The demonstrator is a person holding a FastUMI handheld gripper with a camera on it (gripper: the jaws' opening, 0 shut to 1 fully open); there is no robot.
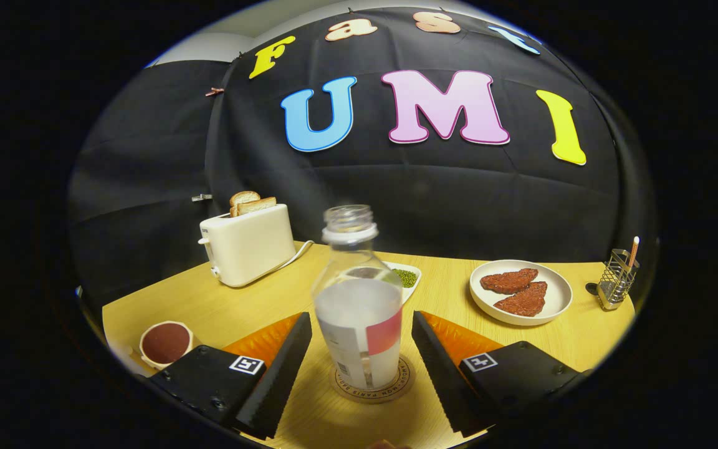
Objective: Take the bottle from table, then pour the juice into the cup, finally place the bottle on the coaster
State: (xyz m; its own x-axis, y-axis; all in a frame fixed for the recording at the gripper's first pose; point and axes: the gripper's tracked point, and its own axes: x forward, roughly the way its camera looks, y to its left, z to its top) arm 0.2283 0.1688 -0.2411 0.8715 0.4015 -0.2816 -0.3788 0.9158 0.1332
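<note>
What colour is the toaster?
Cream-white, in the gripper view. The toaster stands beyond the open fingers.

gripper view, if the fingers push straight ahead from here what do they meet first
Most likely the bottle, which stands upright on the coaster between the open gripper fingers, neither touching it. Beyond it lies a small dish of green bits, though depth is hard to judge.

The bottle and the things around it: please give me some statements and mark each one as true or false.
1. The bottle stands upright on the coaster. True.
2. The claw is shut on the bottle. False: its fingers are open, one on each side of the bottle, with a gap to it.
3. The bottle has a cap on. False: its neck is open.
4. The toaster holds slices of bread. True.
5. The cup stands beside the plate. False: the cup is near the left finger, the plate far on the other side.
</note>
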